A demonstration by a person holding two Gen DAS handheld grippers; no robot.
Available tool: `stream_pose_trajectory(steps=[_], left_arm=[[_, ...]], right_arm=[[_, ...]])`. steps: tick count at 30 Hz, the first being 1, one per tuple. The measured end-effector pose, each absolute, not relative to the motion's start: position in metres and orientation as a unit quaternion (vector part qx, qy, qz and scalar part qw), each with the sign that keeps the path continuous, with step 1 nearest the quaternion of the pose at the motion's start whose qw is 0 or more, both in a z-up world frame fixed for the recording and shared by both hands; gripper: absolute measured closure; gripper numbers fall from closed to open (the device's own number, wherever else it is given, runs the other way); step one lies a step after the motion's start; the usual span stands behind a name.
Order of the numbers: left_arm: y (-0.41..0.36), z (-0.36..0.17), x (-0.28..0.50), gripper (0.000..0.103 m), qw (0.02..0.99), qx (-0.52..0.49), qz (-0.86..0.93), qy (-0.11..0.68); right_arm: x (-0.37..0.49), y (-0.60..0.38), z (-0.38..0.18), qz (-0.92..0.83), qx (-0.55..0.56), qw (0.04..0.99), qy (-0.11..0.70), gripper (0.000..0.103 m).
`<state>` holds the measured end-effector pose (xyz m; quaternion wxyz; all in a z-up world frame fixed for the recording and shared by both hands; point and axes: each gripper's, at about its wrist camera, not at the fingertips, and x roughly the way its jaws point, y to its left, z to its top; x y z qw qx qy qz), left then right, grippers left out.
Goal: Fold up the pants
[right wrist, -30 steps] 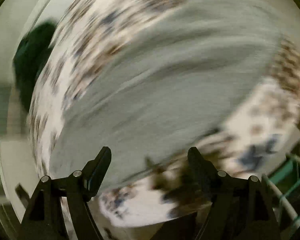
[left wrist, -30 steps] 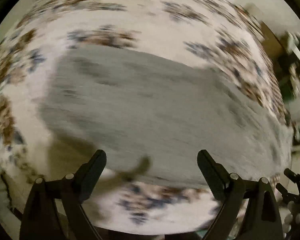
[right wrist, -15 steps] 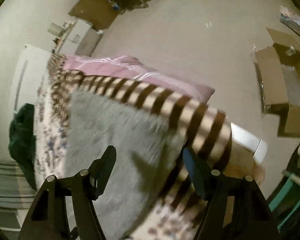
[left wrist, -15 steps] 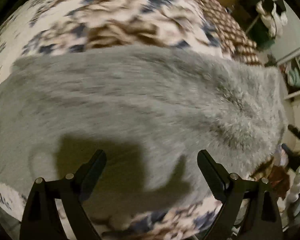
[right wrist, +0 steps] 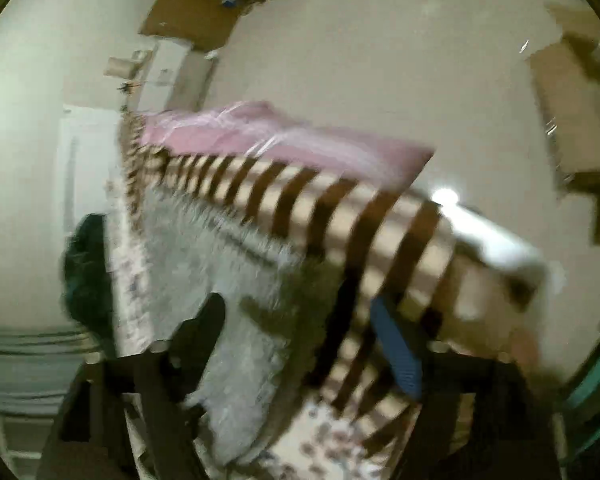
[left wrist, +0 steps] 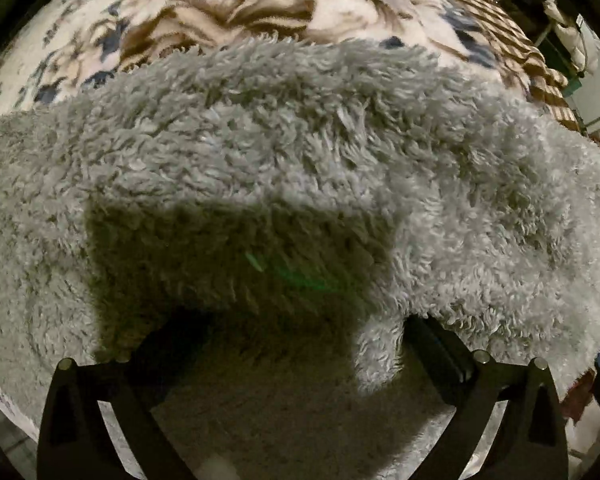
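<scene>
The fluffy grey pants (left wrist: 284,160) lie spread on a floral blanket (left wrist: 220,8) and fill most of the left wrist view. My left gripper (left wrist: 296,344) is open and pressed low into the pants, its fingertips sunk in the pile with fabric between them. In the right wrist view the pants (right wrist: 220,280) lie on the bed by the blanket's brown striped border (right wrist: 340,216). My right gripper (right wrist: 300,328) is open at the pants' edge, one finger over grey pile, the other over the stripes. The view is blurred.
A pink pillow (right wrist: 280,136) lies beyond the striped border. A dark green cloth (right wrist: 84,272) sits at the bed's left side. Cardboard boxes (right wrist: 572,120) stand on the floor to the right. A teal rack (right wrist: 596,380) is at the lower right.
Both grippers have dropped from above the bed down onto the pants. The left one now presses into the pile. The right one has swung to face the striped border and moved closer.
</scene>
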<state>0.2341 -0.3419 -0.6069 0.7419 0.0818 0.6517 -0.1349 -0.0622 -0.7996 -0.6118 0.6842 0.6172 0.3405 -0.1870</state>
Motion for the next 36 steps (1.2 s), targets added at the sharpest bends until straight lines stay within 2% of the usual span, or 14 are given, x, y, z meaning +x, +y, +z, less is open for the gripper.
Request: stream_pose_trajectory(steps=[5, 6, 8, 11, 15, 16, 17, 18, 25, 31, 36], left_arm=[[-0.352, -0.606, 0.237, 0.000, 0.742, 0.075, -0.119, 0.656], [-0.351, -0.601, 0.236, 0.000, 0.742, 0.068, -0.116, 0.657], [-0.343, -0.584, 0.229, 0.000, 0.751, 0.049, -0.120, 0.647], [-0.355, -0.571, 0.223, 0.000, 0.763, 0.055, -0.145, 0.627], [-0.371, -0.576, 0.229, 0.000, 0.762, 0.068, -0.145, 0.627], [-0.373, -0.575, 0.229, 0.000, 0.762, 0.061, -0.146, 0.628], [-0.373, -0.572, 0.233, 0.000, 0.763, 0.051, -0.148, 0.627], [-0.371, -0.567, 0.236, 0.000, 0.765, 0.042, -0.151, 0.625], [-0.314, -0.519, 0.235, 0.000, 0.785, 0.009, -0.148, 0.601], [-0.198, -0.463, 0.227, 0.000, 0.805, -0.048, -0.118, 0.579], [-0.096, -0.441, 0.222, 0.000, 0.817, -0.087, -0.079, 0.564]], right_arm=[[-0.031, -0.790, -0.653, -0.128, 0.641, 0.678, 0.337, 0.026], [-0.026, -0.788, -0.653, -0.128, 0.638, 0.689, 0.321, 0.035], [-0.019, -0.784, -0.642, -0.117, 0.627, 0.717, 0.280, 0.044], [-0.002, -0.777, -0.636, -0.100, 0.616, 0.737, 0.260, 0.045], [0.025, -0.779, -0.668, -0.086, 0.661, 0.701, 0.253, 0.045], [0.031, -0.779, -0.668, -0.088, 0.660, 0.703, 0.251, 0.049], [0.035, -0.778, -0.664, -0.094, 0.652, 0.709, 0.252, 0.076], [0.038, -0.776, -0.654, -0.104, 0.635, 0.719, 0.263, 0.083], [0.054, -0.728, -0.553, -0.111, 0.546, 0.784, 0.273, 0.086], [0.098, -0.640, -0.472, -0.078, 0.473, 0.830, 0.286, 0.086], [0.140, -0.520, -0.451, -0.027, 0.403, 0.856, 0.322, 0.086]])
